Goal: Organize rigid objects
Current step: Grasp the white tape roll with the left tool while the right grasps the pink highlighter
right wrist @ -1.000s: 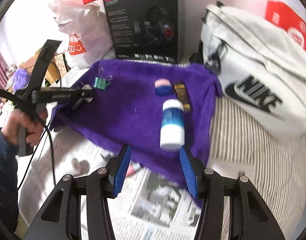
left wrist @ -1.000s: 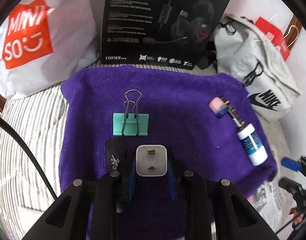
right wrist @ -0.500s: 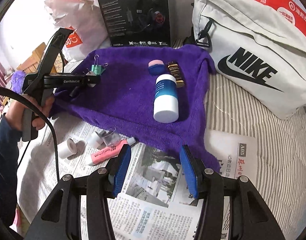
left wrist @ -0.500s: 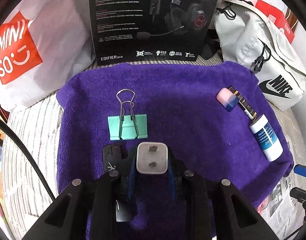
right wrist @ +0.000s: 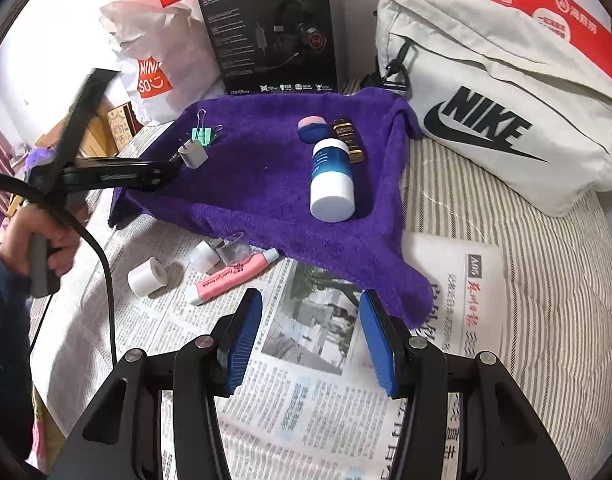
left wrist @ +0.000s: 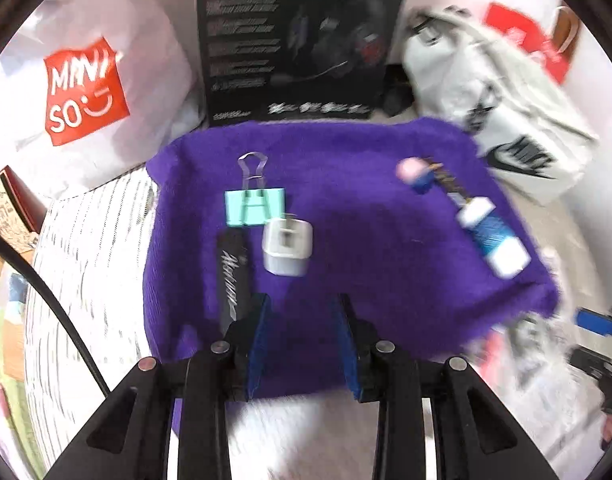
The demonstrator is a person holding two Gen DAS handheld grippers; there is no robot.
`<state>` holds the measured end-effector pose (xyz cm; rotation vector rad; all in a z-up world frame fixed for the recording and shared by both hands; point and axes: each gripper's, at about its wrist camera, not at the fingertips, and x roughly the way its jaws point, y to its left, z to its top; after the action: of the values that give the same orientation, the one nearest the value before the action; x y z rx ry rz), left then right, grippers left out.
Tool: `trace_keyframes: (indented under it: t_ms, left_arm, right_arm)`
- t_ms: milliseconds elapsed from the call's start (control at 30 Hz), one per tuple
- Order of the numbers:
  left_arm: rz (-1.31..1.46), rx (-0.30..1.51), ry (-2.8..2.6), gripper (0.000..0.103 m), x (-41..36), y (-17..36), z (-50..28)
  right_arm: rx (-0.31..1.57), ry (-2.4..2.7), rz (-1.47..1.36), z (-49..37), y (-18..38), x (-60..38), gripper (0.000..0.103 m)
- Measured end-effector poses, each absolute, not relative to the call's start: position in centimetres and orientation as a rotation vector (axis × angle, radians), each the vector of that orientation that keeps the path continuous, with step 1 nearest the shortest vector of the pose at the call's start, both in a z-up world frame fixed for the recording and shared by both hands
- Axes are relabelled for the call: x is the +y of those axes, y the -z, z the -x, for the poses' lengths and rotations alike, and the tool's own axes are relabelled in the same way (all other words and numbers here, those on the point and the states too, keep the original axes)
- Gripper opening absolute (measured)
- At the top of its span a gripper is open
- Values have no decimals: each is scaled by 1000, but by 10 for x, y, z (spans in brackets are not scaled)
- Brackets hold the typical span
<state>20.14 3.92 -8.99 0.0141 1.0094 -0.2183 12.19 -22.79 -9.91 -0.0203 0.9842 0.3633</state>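
Observation:
A purple towel (left wrist: pixel 346 184) (right wrist: pixel 265 184) holds a white charger plug (left wrist: pixel 286 246) (right wrist: pixel 192 155), a teal binder clip (left wrist: pixel 254 206) (right wrist: pixel 203 134), a black flat item (left wrist: pixel 231 280), a pink-and-blue eraser (left wrist: pixel 414 174) (right wrist: pixel 312 128), a brown tube (right wrist: pixel 348 140) and a blue-and-white bottle (left wrist: pixel 494 240) (right wrist: pixel 331 178). My left gripper (left wrist: pixel 303 344) (right wrist: pixel 165 168) is open and empty, just behind the plug. My right gripper (right wrist: pixel 310 344) is open and empty over the newspaper (right wrist: pixel 314 400), short of the towel's front edge.
On the newspaper lie a pink highlighter (right wrist: pixel 229 276), two white caps (right wrist: pixel 147 278) and a clear clip (right wrist: pixel 231 250). A black headset box (right wrist: pixel 269 32), a Miniso bag (left wrist: pixel 81 92) and a white Nike bag (right wrist: pixel 498 100) stand behind and to the right of the towel.
My left gripper opened, let the charger plug go onto the towel beside the binder clip, and pulled back. My right gripper drew back over the newspaper.

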Motion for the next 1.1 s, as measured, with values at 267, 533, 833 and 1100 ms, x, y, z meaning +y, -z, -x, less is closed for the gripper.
trace_keyframes:
  t_ms: [267, 533, 833, 1100]
  left_arm:
    - [-47, 1014, 392, 38, 6, 87, -132]
    - [-146, 1081, 427, 38, -10, 114, -109]
    - [-309, 1086, 428, 31, -31, 133, -112]
    - [-185, 1080, 324, 31, 7, 131, -116]
  right_arm:
    - [979, -327, -5, -105, 98, -242, 51]
    - [991, -305, -16, -94, 104, -252, 51]
    - [1025, -296, -6, -93, 116, -250, 51]
    - [1040, -335, -49, -106, 122, -229, 51]
